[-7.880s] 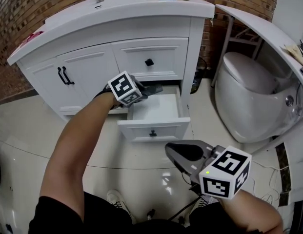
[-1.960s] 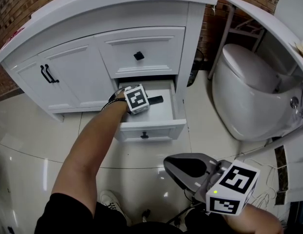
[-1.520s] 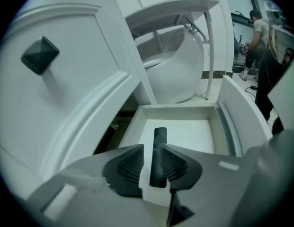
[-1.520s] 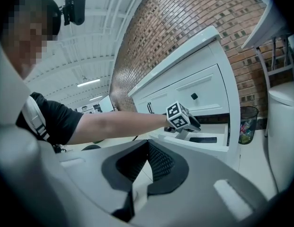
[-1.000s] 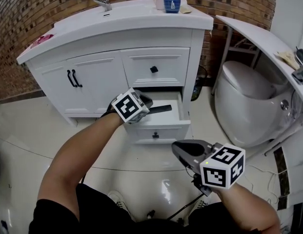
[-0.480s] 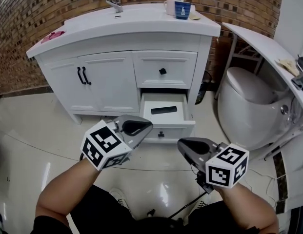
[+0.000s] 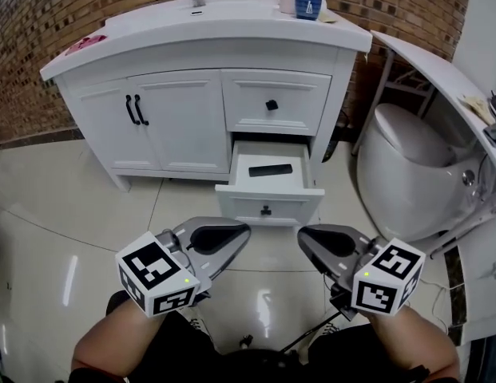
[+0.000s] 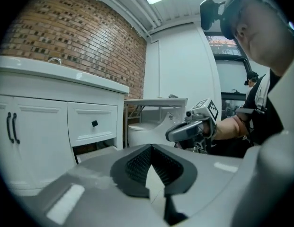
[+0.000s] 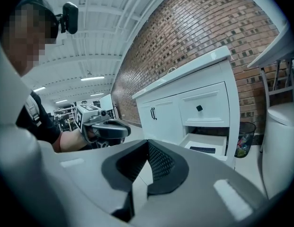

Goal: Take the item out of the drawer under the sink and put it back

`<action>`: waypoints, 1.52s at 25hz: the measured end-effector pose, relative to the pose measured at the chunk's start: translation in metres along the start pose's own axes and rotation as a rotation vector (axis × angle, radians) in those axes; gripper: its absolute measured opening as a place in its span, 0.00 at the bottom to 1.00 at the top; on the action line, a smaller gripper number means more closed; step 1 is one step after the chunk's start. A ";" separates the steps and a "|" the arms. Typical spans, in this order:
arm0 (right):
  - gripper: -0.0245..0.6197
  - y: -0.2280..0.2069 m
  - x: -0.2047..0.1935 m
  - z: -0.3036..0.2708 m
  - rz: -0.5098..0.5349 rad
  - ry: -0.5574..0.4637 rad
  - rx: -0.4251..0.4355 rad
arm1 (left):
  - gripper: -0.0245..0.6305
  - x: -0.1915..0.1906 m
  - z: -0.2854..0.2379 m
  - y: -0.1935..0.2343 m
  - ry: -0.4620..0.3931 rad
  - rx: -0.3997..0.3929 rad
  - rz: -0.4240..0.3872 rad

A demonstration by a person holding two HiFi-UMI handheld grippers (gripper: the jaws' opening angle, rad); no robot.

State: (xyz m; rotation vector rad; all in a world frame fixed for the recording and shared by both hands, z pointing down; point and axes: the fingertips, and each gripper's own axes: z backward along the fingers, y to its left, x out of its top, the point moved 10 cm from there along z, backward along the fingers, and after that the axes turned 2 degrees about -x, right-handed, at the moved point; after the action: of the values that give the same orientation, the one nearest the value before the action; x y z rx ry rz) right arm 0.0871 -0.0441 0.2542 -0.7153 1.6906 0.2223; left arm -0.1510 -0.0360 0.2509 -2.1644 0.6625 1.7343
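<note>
Both your tools are closed, with nothing between their jaws. Your left tool point(image 7: 236, 234) and right tool point(image 7: 305, 238) hover side by side, near each other but apart, over the shiny floor point(image 7: 64, 214) in front of the white cabinet point(image 7: 176, 118). The flat black item point(image 7: 271, 170) lies inside the lower drawer point(image 7: 269, 202), which stands pulled open beneath the counter point(image 7: 232, 26), well apart from both tools. The upper drawer point(image 7: 271, 102) is shut.
</note>
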 end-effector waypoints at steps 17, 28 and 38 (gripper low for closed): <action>0.04 0.002 -0.014 -0.011 -0.021 0.079 0.017 | 0.04 -0.016 0.002 -0.008 -0.004 -0.052 0.015; 0.04 0.007 -0.016 -0.010 -0.025 0.088 0.037 | 0.04 -0.014 -0.002 -0.010 -0.015 -0.042 -0.017; 0.04 0.012 -0.014 -0.011 -0.013 0.081 0.048 | 0.04 -0.013 -0.002 -0.010 -0.031 -0.018 -0.033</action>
State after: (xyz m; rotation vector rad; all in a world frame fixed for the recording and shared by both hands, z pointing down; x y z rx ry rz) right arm 0.0726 -0.0357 0.2671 -0.7072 1.7621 0.1450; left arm -0.1460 -0.0260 0.2634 -2.1437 0.6021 1.7588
